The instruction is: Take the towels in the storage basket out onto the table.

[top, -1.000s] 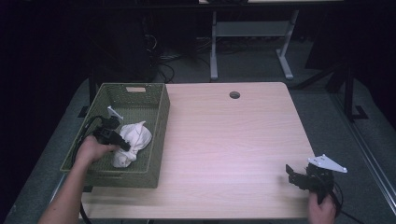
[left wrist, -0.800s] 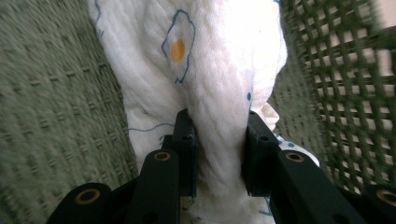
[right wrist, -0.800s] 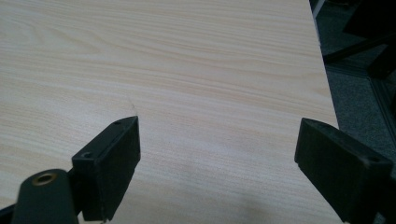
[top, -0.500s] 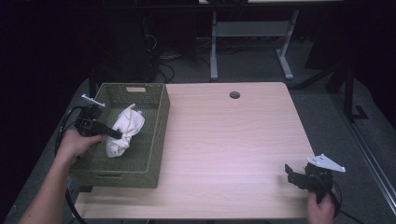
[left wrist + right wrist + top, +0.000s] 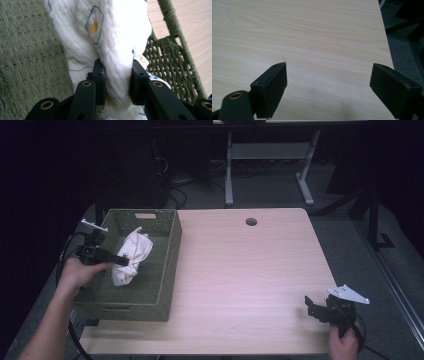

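Note:
A white cloth [image 5: 131,255] printed with small blue and yellow shapes hangs bunched inside the green woven basket [image 5: 165,270]. My left gripper [image 5: 123,261] is shut on the cloth [image 5: 117,50], whose folds are pinched between the two black pads [image 5: 100,75]; the cloth is lifted above the basket floor [image 5: 30,50]. My right gripper [image 5: 314,309] rests open at the table's near right corner. Its jaws stand wide apart over bare wood [image 5: 324,50], with nothing between them.
The basket stands on the left side of the light wooden table [image 5: 250,270]. A round cable hole [image 5: 251,222] lies near the far edge. Desk legs [image 5: 230,175] and cables stand on the dark floor beyond the table.
My left hand has risen and drawn toward the basket's left side, lifting the cloth with it so that it hangs longer. The right gripper has kept still.

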The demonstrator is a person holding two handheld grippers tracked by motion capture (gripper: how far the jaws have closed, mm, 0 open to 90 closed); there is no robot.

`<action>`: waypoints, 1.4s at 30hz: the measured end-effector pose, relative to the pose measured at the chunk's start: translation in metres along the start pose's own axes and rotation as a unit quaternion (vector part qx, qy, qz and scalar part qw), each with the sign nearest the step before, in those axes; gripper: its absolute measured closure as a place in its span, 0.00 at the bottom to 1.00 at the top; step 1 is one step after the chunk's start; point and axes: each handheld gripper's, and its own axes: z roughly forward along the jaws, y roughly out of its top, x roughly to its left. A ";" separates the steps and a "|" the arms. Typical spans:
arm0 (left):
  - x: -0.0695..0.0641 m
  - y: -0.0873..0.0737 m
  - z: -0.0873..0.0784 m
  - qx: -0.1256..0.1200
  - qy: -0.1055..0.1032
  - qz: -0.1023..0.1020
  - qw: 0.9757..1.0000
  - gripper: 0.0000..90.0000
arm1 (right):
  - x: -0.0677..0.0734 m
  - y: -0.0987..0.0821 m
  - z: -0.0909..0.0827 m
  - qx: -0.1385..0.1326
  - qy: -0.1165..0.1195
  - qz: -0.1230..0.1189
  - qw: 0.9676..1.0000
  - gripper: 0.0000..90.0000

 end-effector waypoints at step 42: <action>-0.065 0.027 -0.027 -0.043 -0.040 0.048 0.997 0.78 | 0.001 0.002 -0.003 -0.005 0.005 -0.004 1.000 0.15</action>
